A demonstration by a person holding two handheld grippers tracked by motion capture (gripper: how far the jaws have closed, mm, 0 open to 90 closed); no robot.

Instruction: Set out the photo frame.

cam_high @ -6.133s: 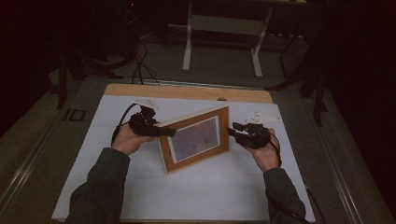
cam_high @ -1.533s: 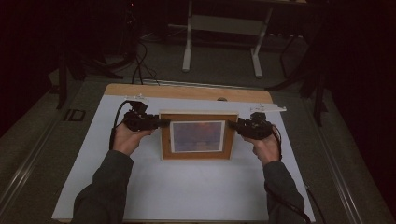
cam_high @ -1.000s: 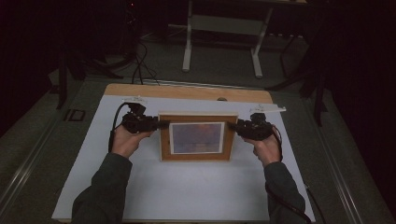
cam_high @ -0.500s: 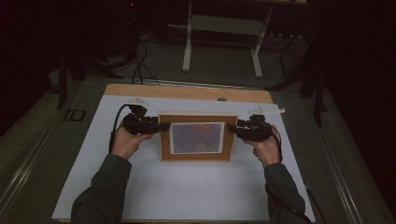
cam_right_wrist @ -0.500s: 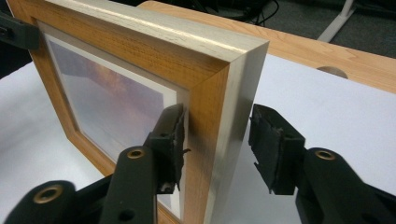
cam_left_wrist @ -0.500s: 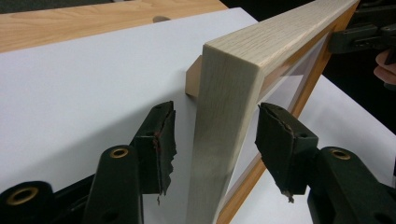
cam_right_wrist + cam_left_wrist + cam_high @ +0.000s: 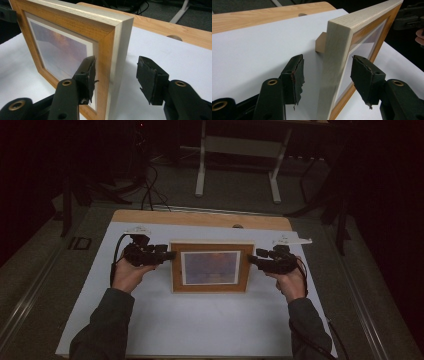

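A wooden picture frame (image 7: 210,267) with a pale outer rim stands upright on the white sheet (image 7: 200,320), picture side toward the person. My left gripper (image 7: 167,255) is at its left edge. In the left gripper view the frame's edge (image 7: 334,72) stands between the pads (image 7: 293,77) with a gap on each side. My right gripper (image 7: 252,257) is at the right edge, where the frame's corner (image 7: 112,50) sits between the pads (image 7: 150,80). Both pairs of jaws have just been opening, with the frame between them. A brown stand (image 7: 320,42) juts from the frame's back.
The white sheet covers most of a wooden table, whose far edge (image 7: 200,218) shows bare with a small hole (image 7: 238,226). Beyond it are a white desk leg (image 7: 200,165) and floor cables (image 7: 150,185). The person's sleeves (image 7: 102,325) come in from the bottom.
Since the oldest frame the picture frame has turned from an angled pose to square with the table edge. Over the last second the hands and frame have hardly shifted.
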